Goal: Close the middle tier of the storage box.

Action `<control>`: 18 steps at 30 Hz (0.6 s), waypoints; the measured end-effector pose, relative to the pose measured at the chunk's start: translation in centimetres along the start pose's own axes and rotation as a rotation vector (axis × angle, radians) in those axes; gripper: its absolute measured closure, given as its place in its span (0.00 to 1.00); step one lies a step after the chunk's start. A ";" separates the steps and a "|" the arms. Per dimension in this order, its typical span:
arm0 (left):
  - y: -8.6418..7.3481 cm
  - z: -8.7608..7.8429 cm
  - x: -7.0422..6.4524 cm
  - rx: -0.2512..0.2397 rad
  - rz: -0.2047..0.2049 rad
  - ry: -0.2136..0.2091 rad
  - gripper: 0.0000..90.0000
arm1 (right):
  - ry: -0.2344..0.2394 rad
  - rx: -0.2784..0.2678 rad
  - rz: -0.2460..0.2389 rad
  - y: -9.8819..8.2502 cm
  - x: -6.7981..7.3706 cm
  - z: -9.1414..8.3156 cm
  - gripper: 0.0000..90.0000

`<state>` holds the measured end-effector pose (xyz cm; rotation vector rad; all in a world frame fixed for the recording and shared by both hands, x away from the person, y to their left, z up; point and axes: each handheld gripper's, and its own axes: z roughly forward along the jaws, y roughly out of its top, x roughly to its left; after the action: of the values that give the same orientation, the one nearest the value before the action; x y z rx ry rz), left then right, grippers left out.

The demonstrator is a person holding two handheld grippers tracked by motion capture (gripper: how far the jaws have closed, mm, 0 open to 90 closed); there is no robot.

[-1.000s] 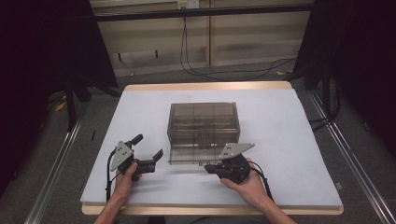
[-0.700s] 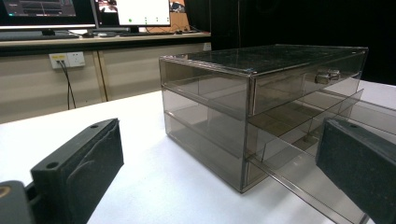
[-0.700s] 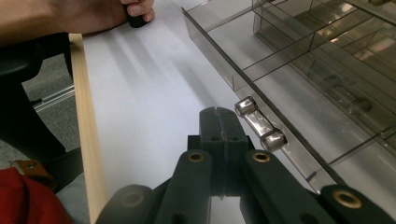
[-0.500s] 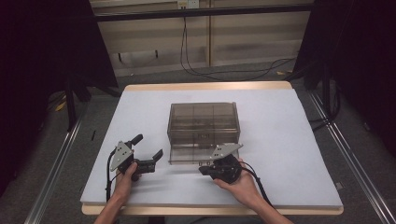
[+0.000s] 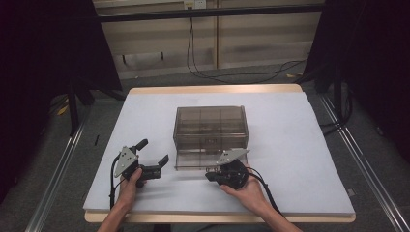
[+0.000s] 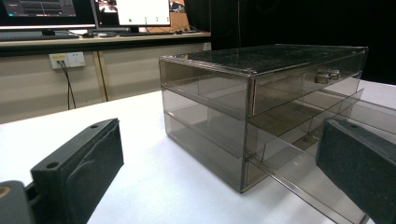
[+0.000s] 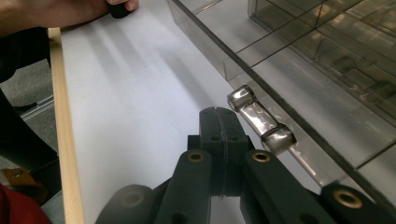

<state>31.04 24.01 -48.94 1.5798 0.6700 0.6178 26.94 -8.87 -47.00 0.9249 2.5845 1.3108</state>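
Note:
A smoky transparent drawer box (image 5: 210,128) stands mid-table, its bottom drawer (image 5: 193,162) pulled out a little toward me. My right gripper (image 5: 211,175) lies in front of that drawer, pointing left, jaws shut with nothing between them. In the right gripper view the shut tips (image 7: 219,126) sit just left of the drawer's clear handle (image 7: 261,122), beside it and not around it. My left gripper (image 5: 153,151) is held open at the box's front left corner. In the left gripper view its pads (image 6: 88,158) stand wide apart, and the box (image 6: 261,93) lies ahead on the right.
The white table (image 5: 300,145) has a wooden front edge (image 7: 60,140) close to the right gripper. A small handle (image 6: 327,75) shows on the top drawer. Desks with monitors (image 6: 130,11) and dark curtains (image 5: 367,58) lie beyond the table.
My right gripper has shifted slightly left along the front of the open drawer and turned a little. The left gripper has stayed where it was, open.

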 end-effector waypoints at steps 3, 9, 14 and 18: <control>0.0 0.0 0.0 0.000 -0.001 0.000 0.01 | 0.000 0.004 -0.001 0.0 -0.1 0.1 1.00; 0.0 0.0 0.0 0.000 -0.002 -0.001 0.01 | -0.003 -0.010 0.006 -0.2 -0.1 0.3 1.00; 0.0 0.0 0.0 0.000 -0.002 -0.001 0.01 | 0.000 -0.014 0.005 -0.2 -0.2 0.5 1.00; 0.0 0.0 0.0 -0.001 -0.002 -0.002 0.01 | -0.003 -0.019 0.006 -0.2 -0.1 0.5 1.00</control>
<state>31.05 24.03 -48.94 1.5785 0.6701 0.6151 27.15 -8.66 -47.52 0.9310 2.5643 1.3315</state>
